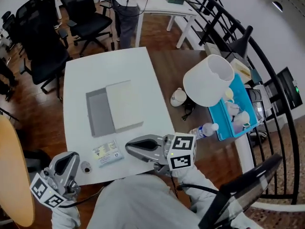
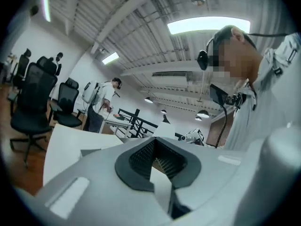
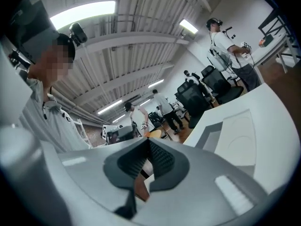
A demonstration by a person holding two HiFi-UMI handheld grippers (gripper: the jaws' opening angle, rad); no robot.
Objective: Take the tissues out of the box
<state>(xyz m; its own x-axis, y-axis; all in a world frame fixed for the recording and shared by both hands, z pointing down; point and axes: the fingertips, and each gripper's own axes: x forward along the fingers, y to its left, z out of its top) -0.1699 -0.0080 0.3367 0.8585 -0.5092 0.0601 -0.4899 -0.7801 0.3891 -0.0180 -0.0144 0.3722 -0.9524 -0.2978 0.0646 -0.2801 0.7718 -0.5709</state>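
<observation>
Entry: task judged at 0 steps done. The tissue box (image 1: 124, 105) lay flat near the middle of the white table (image 1: 86, 75), top face up, with no tissue seen drawn out of it. In the right gripper view its top (image 3: 244, 135) showed an oval outline that looked unbroken, so opening and pulling are both left to do.

Long axis of the box ran from the near table edge toward the far edge, turned slightly. A grey strip lay along its left side.

Left gripper (image 1: 71, 156) hung off the near left corner of the table, jaws clenched together on nothing. Right gripper (image 1: 129, 147) hovered over the near edge, pointing left, jaws also closed and empty. Both were well short of the box.

A small flat packet (image 1: 108, 152) lay between the 2 grippers, untouched.
</observation>
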